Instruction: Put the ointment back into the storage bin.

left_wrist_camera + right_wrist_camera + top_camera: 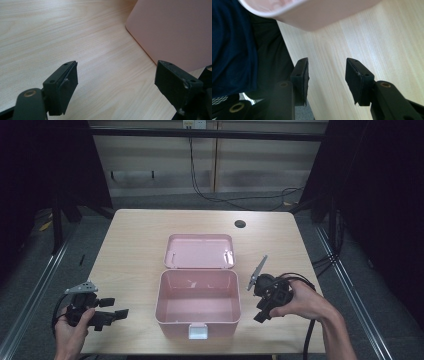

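Pink box (198,302) sits mid-table (140,240), lid (200,251) swung fully open and lying flat behind it, toward the far edge. Box interior is bare.

Left gripper (116,312): held in left hand (70,332) near the front-left corner, pointing at the box side; jaws spread wide, nothing between them, w/ box wall just beyond.

Right gripper (260,315): held in right hand (305,302) just right of the box, tilted down toward the front edge; jaws parted, gripping nothing, over bare tabletop.
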{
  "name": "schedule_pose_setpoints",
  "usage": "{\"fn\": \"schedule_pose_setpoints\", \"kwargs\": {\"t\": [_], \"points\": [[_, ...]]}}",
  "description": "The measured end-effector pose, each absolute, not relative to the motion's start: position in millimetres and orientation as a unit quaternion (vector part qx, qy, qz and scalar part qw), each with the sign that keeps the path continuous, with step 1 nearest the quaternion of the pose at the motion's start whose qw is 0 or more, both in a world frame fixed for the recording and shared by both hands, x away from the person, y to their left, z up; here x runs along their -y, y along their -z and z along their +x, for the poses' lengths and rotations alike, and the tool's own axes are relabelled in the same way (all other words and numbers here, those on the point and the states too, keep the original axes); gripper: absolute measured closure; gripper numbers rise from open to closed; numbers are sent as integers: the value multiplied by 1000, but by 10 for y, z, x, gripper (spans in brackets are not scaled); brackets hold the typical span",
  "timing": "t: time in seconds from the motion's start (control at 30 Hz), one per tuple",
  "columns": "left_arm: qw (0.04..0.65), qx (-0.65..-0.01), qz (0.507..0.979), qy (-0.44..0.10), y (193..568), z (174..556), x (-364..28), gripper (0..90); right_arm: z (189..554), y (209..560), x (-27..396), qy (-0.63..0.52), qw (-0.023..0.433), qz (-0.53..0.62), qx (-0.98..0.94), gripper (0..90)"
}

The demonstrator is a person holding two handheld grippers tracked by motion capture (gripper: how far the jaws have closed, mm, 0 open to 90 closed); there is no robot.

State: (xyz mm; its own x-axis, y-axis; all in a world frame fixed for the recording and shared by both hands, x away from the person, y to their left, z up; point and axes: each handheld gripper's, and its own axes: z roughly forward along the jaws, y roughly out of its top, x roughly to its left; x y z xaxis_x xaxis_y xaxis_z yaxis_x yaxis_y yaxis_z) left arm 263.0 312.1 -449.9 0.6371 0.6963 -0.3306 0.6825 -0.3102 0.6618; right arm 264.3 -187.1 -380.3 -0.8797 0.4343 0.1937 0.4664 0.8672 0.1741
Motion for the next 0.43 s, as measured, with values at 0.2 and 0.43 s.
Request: {"fn": "schedule_pose_setpoints", "kwargs": {"t": [0.2,0.43], "points": [[405,-427,808,-9,4501,2631,-3115,186,2624,3985,1985,112,73,-255,958,541],[404,-427,809,-9,4503,2633,-3121,186,2618,4179,2120,135,60,-281,948,495]]}}
